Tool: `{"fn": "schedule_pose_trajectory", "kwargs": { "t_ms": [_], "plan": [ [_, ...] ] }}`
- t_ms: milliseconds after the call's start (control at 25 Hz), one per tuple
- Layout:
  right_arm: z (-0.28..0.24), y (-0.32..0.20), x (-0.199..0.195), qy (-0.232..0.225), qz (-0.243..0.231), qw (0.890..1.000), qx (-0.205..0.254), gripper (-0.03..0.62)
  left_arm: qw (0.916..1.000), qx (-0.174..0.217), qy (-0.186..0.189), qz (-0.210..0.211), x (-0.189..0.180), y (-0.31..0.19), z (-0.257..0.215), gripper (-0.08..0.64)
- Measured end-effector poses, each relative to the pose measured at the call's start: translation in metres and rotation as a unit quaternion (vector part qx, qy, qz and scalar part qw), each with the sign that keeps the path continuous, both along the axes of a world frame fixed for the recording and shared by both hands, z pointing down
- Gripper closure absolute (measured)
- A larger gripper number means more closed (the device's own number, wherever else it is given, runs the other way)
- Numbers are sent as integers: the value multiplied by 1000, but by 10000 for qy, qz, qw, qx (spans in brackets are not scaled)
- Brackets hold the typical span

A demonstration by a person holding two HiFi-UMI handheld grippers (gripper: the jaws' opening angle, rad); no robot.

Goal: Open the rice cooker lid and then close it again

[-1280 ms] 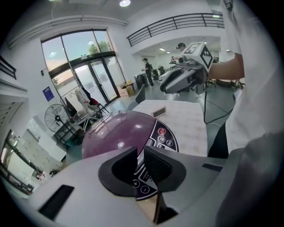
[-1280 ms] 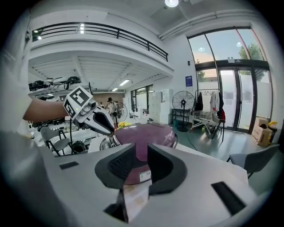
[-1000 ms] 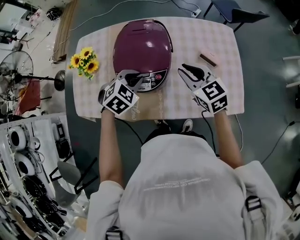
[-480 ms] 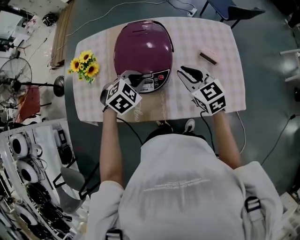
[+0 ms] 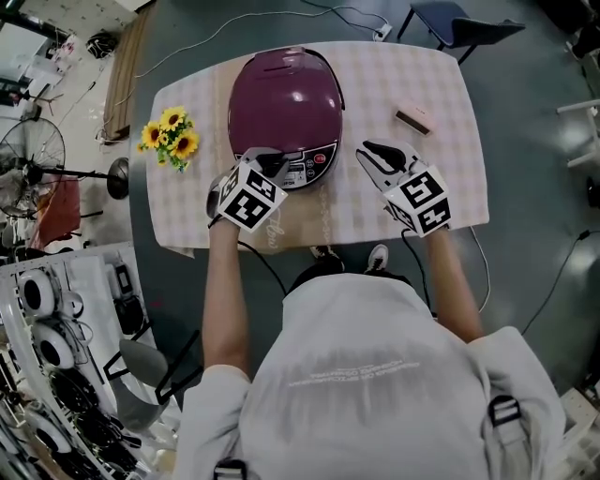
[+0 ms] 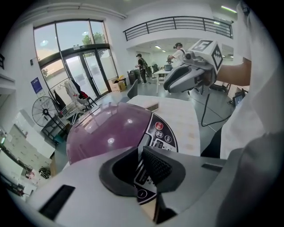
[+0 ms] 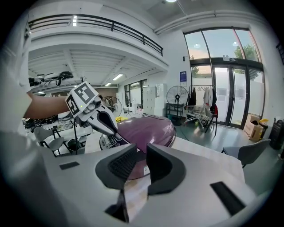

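Observation:
The purple rice cooker (image 5: 286,103) stands on the table with its lid down. Its control panel (image 5: 307,166) faces me. My left gripper (image 5: 265,156) hovers at the cooker's front left and points down at the panel (image 6: 162,135). Its jaws stand a narrow gap apart with nothing between them (image 6: 141,162). My right gripper (image 5: 372,152) is above the tablecloth just right of the cooker and apart from it. Its jaws (image 7: 142,162) are slightly apart and empty. The right gripper view shows the cooker (image 7: 146,126) ahead, with the left gripper (image 7: 95,113) at its front.
The table (image 5: 412,187) has a pale checked cloth. A bunch of sunflowers (image 5: 169,131) lies at the table's left. A small pinkish block (image 5: 413,119) sits at the right rear. A chair (image 5: 459,19) stands beyond the table and a fan (image 5: 23,155) on the floor at left.
The left gripper has rolled slightly at the cooker's front. Both hands stay about where they were, and the lid stays down.

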State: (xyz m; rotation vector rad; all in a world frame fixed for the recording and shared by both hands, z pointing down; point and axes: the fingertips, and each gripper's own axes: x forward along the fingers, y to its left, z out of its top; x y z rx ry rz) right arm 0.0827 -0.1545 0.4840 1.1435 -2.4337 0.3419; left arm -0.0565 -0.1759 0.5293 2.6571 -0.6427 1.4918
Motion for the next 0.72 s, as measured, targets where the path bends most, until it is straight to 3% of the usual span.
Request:
{"fn": "schedule_pose_trajectory", "kwargs": {
  "t_ms": [720],
  "plan": [
    [0, 2, 12, -9, -153, 9999, 8, 512, 9965, 285, 150, -774, -3, -2, 4, 514]
  ]
}}
